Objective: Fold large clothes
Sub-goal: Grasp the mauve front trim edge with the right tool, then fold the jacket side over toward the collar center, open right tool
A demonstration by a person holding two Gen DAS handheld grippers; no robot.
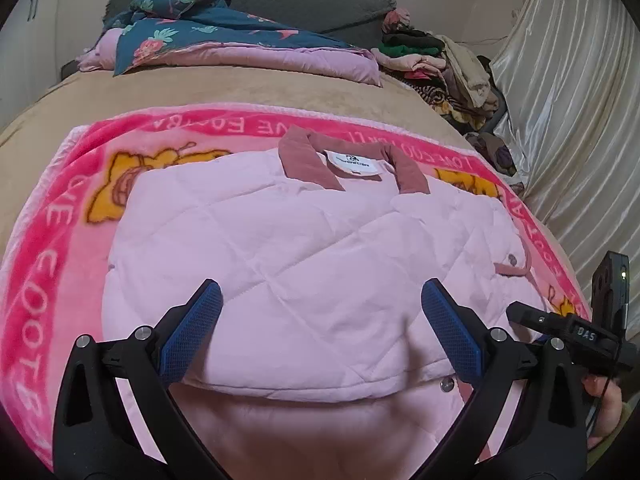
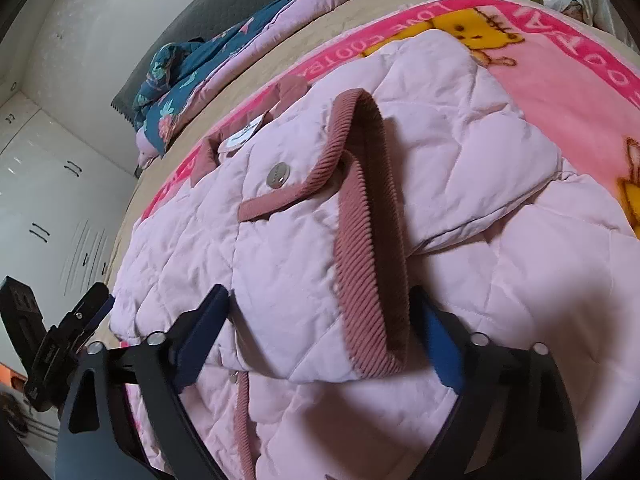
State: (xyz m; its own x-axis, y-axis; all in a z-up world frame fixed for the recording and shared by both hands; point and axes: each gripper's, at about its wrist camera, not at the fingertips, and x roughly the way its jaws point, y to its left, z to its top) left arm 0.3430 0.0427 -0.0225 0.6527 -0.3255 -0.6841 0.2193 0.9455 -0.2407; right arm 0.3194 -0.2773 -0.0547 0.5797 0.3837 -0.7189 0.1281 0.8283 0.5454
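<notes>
Left wrist view: the pale pink quilted jacket (image 1: 304,240) lies mid-frame on the bright pink printed blanket (image 1: 52,248), sides apparently folded in; left gripper (image 1: 320,312) fingers spread, empty.

Right wrist view: right gripper (image 2: 320,320) fingers straddle the folded sleeve's ribbed corduroy cuff (image 2: 360,216); whether they pinch it, I cannot tell. Final folds probably remain.

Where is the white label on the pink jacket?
In the left wrist view, the label sits inside the jacket's collar, at the far end of the jacket, which lies on the pink blanket.
</notes>
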